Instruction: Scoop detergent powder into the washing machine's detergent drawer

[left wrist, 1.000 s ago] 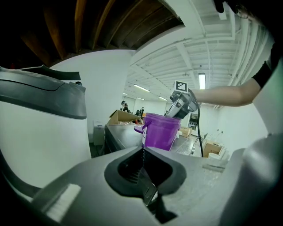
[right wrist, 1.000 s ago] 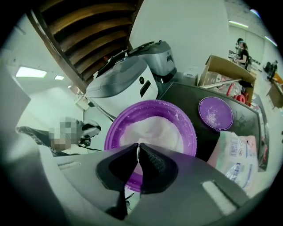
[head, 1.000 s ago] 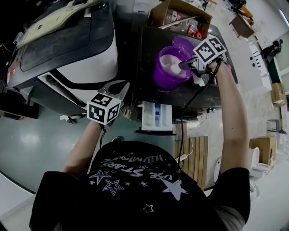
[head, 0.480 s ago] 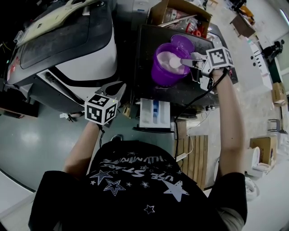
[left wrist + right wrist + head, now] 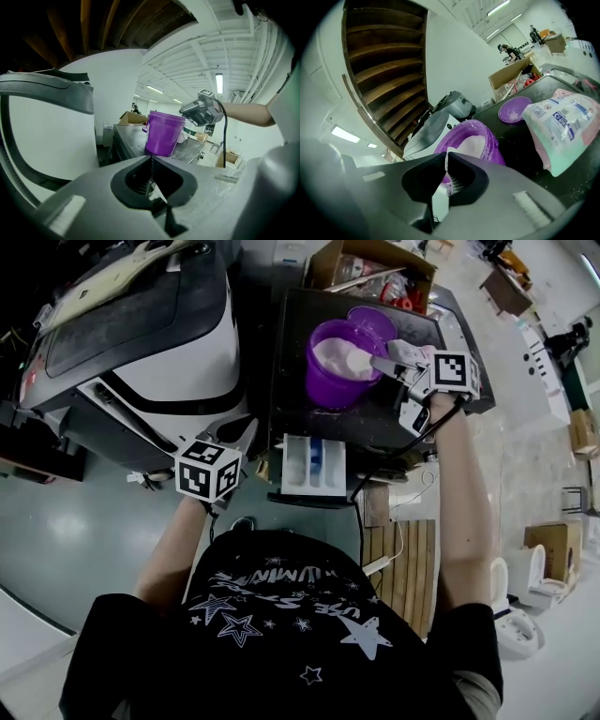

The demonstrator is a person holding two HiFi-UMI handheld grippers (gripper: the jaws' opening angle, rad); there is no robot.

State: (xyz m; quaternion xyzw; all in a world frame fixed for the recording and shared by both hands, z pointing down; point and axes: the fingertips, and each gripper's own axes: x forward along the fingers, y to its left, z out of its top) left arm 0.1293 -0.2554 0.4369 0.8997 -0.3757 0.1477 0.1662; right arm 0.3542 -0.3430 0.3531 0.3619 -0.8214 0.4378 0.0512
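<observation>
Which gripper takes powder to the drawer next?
Right. The right gripper grips the white plastic scoop at the purple plastic tub of powder; the left gripper is shut, empty, away from it.

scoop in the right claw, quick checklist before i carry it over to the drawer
1. Right claw shut on the scoop handle: ok.
2. Scoop loaded with powder: cannot tell, it is white on white over the purple tub.
3. Detergent drawer pulled out, compartments showing: ok.
4. Left claw shut, empty, left of the drawer and not over it: ok.
5. Lid off the tub, lying behind it: ok.
</observation>
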